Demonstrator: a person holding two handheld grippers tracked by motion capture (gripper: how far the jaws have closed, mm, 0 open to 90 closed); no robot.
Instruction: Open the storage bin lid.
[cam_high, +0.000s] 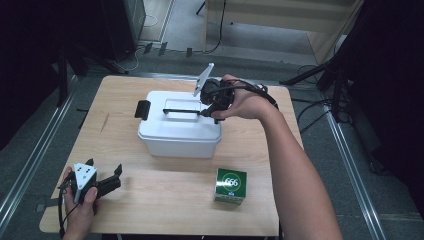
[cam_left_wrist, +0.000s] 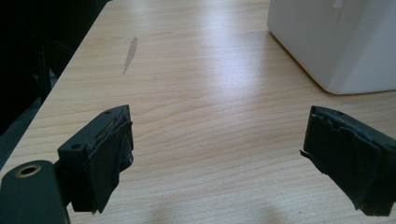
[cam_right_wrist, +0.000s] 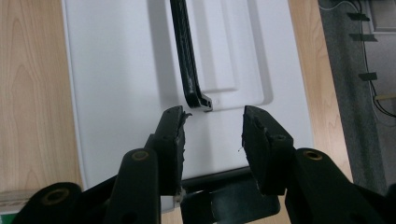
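A white plastic box (cam_high: 180, 127) with a lid stands in the middle of the wooden table (cam_high: 165, 200). A thin black handle (cam_high: 182, 110) lies flat in the lid's recess, and a black latch (cam_high: 142, 109) sits at the box's left end. My right gripper (cam_high: 207, 111) hovers over the right end of the lid. Its jaws (cam_right_wrist: 212, 126) stand partly open just short of the handle's end (cam_right_wrist: 198, 100), with nothing between them. My left gripper (cam_high: 105, 167) rests at the table's front left, open and empty (cam_left_wrist: 215, 140), pointing toward the box's corner (cam_left_wrist: 336, 42).
A small green carton (cam_high: 230, 185) stands near the front edge, right of centre. A second black latch (cam_right_wrist: 229, 205) shows under the right gripper at the box's near end. Bare wood lies between the left gripper and the box. Cables and stands crowd the floor beyond.
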